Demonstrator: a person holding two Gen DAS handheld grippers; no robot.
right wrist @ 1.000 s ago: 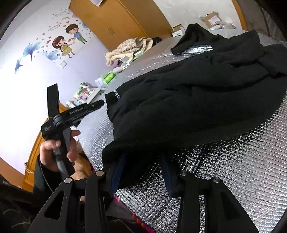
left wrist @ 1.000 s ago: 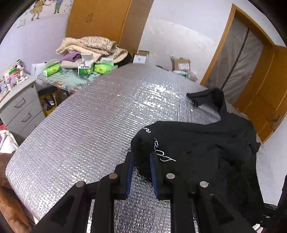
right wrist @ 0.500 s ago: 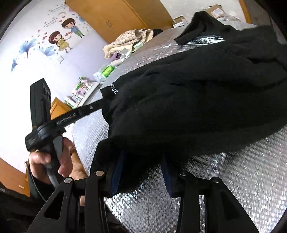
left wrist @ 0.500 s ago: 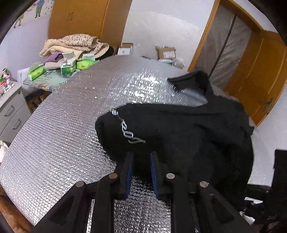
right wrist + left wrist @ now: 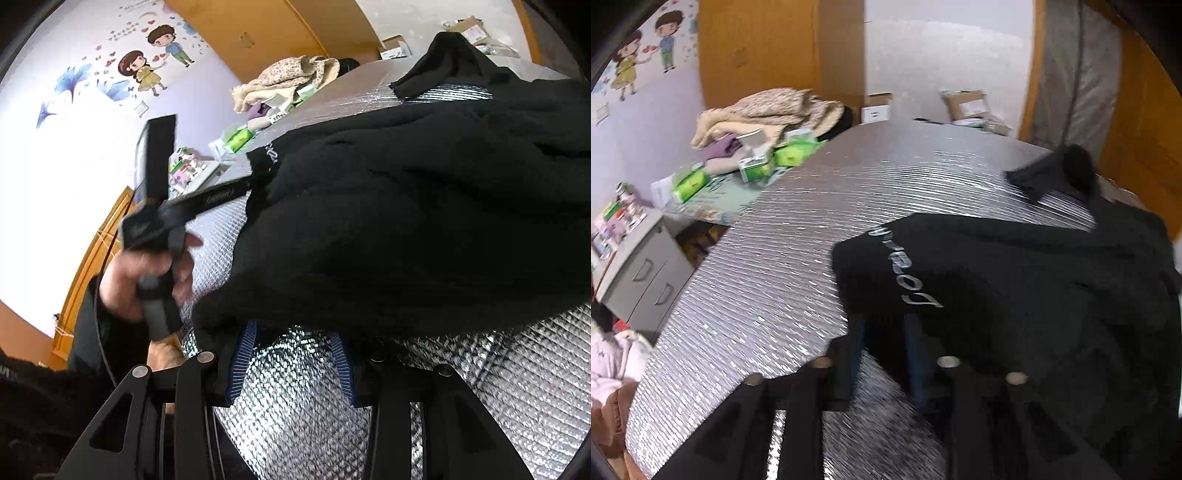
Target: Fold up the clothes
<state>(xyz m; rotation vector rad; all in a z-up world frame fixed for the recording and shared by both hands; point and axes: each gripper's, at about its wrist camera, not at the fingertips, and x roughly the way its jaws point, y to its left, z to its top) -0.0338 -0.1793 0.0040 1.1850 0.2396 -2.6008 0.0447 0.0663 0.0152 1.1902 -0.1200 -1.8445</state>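
Left wrist view shows your left gripper (image 5: 882, 332) opening off the black garment (image 5: 1015, 295) at 2 o'clock on the foil mat (image 5: 757, 295), while your right gripper (image 5: 291, 354) stands wide; the released fold may spring back.

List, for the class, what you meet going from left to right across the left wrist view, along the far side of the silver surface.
Grey drawer unit → green boxes → beige blanket pile → white box → cardboard box → black garment.
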